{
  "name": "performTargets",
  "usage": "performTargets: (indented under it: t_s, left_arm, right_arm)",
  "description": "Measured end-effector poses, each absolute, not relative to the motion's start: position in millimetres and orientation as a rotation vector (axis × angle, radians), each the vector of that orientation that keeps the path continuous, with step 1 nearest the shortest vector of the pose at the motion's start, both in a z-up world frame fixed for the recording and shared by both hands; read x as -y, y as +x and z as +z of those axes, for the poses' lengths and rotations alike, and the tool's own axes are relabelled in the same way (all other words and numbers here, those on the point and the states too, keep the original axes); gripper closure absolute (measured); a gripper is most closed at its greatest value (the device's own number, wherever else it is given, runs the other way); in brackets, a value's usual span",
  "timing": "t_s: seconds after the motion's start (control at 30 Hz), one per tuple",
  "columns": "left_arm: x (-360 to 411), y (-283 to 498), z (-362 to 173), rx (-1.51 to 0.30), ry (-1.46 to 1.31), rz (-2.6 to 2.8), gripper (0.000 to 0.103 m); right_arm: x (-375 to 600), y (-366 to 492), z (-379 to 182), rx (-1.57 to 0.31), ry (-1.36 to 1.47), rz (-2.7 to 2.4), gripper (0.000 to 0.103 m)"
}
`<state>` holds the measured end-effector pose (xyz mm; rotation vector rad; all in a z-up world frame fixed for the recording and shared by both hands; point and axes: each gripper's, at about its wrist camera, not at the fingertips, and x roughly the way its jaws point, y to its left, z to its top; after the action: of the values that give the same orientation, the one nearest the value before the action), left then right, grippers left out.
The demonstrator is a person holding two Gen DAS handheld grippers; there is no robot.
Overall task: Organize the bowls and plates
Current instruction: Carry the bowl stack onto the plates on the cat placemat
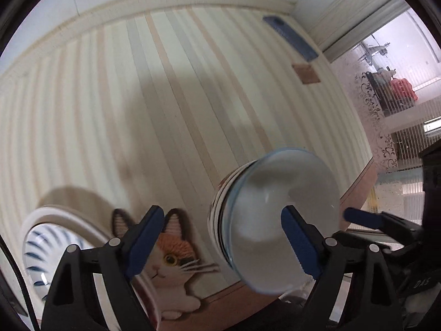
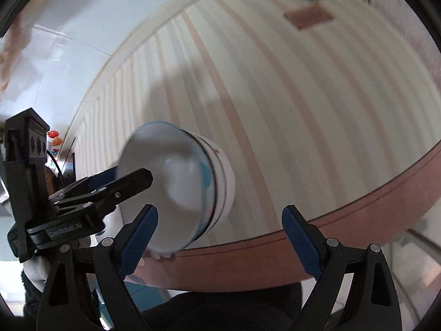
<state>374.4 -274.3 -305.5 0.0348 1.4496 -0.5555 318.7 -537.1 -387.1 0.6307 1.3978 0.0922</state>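
In the left wrist view, the left gripper [image 1: 222, 211] is seen released, its jaws spread wide. One finger is set across the mouth of the glass bowl [image 1: 275, 190] at lower right and the other is kept outside it, so the rim appears to be straddled for a grasp, with nothing clamped yet. The glass bowl is nested in a white bowl [image 1: 219, 201] marked with dark bands. Nothing can be made out inside the glass bowl, though it is blurred. The pair is probably stood on the striped cloth [image 1: 137, 96]. This cannot be confirmed. At lower left a plate [image 1: 41, 245] with blue strokes is laid, empty as far as can be seen, and a cat mat [image 1: 171, 251] is partly tucked under its edge.

In the right wrist view, the right gripper [image 2: 219, 208] is likewise held slack and wide, nothing being gripped. The nested bowls are placed left of centre, overlapped by its left finger. The left gripper is seen from the side at middle left, one finger laid over the bowl's mouth and a blue pad kept behind the rim. The stacking of bowls is judged under way.
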Motion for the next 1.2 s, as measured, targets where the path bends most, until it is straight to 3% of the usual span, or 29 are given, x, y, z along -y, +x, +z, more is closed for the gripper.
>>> performTargets:
  t_s: [0.2,0.3,0.37,0.4,0.5,0.57,0.6,1.2]
  left_arm:
    - [279.4,387.2,-327.6,-1.522,-0.014,-0.574,0.02]
    - [280.6,392.1,-336.4,-1.561,-0.042,-0.586,0.036]
    - [281.1,393.0,-339.7,-1.567,-0.059,-0.596,0.041]
    - [282.3,392.8,-341.8,-1.576,-0.065,-0.609,0.049]
    - [282.0,392.9,-346.7,-1.597,-0.114,-0.639,0.053]
    - [282.9,393.1,-346.9,-1.594,-0.121,-0.641,0.053]
    - [282.5,393.7,-347.1,-1.596,-0.126,-0.638,0.053]
    - [277.3,388.5,-341.0,-1.614,-0.179,-0.526,0.053]
  right_arm:
    - [537.4,333.1,-427.9,-1.447,0.741,0.147,0.015]
    - [536.6,339.9,-442.8,-1.466,0.783,0.178,0.02]
    - [536.2,344.6,-451.5,-1.479,0.8,0.193,0.022]
    - [533.7,348.6,-452.2,-1.484,0.805,0.197,0.025]
    - [531.9,355.7,-462.8,-1.494,0.832,0.218,0.037]
    - [529.5,360.1,-469.1,-1.488,0.872,0.256,0.05]
    - [528.7,361.0,-469.4,-1.483,0.887,0.264,0.051]
    - [517.1,373.1,-470.2,-1.524,0.896,0.32,0.051]
